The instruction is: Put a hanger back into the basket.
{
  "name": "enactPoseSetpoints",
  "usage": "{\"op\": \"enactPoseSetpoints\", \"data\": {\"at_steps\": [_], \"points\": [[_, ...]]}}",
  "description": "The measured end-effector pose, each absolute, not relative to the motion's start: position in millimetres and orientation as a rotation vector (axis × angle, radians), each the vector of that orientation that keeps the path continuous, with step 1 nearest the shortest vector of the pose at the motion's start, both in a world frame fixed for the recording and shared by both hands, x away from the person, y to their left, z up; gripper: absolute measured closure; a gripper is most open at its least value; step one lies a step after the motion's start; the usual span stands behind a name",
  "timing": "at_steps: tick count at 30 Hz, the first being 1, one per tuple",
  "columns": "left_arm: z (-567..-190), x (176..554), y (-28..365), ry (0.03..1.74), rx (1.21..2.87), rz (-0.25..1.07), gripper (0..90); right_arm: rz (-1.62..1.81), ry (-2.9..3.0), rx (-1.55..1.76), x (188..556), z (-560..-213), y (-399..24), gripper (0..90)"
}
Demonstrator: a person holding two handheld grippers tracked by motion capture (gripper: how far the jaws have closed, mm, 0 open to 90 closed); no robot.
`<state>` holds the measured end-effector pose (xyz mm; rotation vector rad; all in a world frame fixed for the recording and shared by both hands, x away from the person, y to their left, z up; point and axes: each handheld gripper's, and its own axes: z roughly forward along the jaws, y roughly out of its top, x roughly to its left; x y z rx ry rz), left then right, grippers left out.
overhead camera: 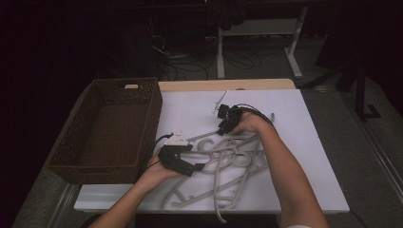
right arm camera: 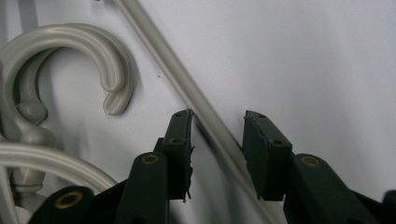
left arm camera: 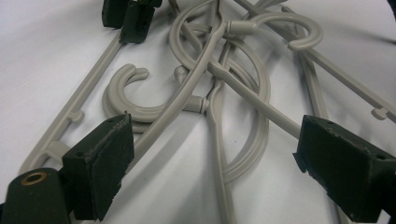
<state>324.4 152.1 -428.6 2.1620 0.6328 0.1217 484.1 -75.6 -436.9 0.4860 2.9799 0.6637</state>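
Note:
Several grey plastic hangers [overhead camera: 228, 156] lie tangled on the white tabletop [overhead camera: 304, 156]. My left gripper [overhead camera: 194, 167] rests at the pile's left edge. In the left gripper view its jaws [left arm camera: 219, 158] stand wide open, low over the crossed hooks and bars [left arm camera: 243, 93], with nothing pressed between the pads. My right gripper [overhead camera: 222, 129] is at the far side of the pile. In the right gripper view [right arm camera: 218, 140] a straight hanger bar [right arm camera: 177, 79] runs between its jaws, close to the left pad with a gap at the right pad. A hook [right arm camera: 88, 46] curls to its left.
A brown wicker basket [overhead camera: 154, 118] stands at the left of the table, close to my left hand. A thin pale stick [overhead camera: 220, 101] lies beyond the right gripper. White tabletop extends to the right of the pile. A table frame and cables stand behind.

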Motion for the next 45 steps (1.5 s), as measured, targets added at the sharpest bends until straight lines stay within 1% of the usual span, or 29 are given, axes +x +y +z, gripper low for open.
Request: {"op": "enactPoseSetpoints", "data": {"at_steps": [1,2,5,6,16,18,28,35,38,41,42,45], "points": [[-428,324,152,0.635,2.159,0.126,11.3,0.66,2.984,0.483,485,-437,-75,64.3],[-428,324,153,0.636,2.153,0.128,11.3,0.648,2.994,0.462,486,-436,-75,68.1],[-427,324,153,0.637,2.15,0.133,11.3,0.652,2.998,0.443,487,-436,-75,70.6],[-427,324,153,0.639,2.146,0.134,11.4,0.659,3.0,0.437,488,-436,-76,73.1],[-431,323,151,0.64,2.159,0.127,11.4,0.731,2.984,0.4,493,-436,-84,77.6],[-431,324,151,0.64,2.159,0.127,11.4,0.749,2.948,0.437,497,-432,-91,79.8],[-433,324,151,0.648,2.16,0.124,11.4,0.718,2.896,0.601,504,-424,-117,80.3],[-434,326,152,0.657,2.159,0.125,11.4,0.719,2.85,0.747,503,-405,-142,80.4],[-435,326,151,0.659,2.161,0.127,11.4,0.67,2.823,0.794,500,-400,-146,80.3],[-435,326,151,0.66,2.165,0.125,11.4,0.627,2.773,0.953,489,-390,-156,80.2],[-436,326,151,0.659,2.165,0.123,11.4,0.627,2.773,0.953,489,-390,-156,80.2],[-436,325,149,0.656,2.169,0.123,11.4,0.638,2.735,1.062,471,-391,-167,80.1]]}}
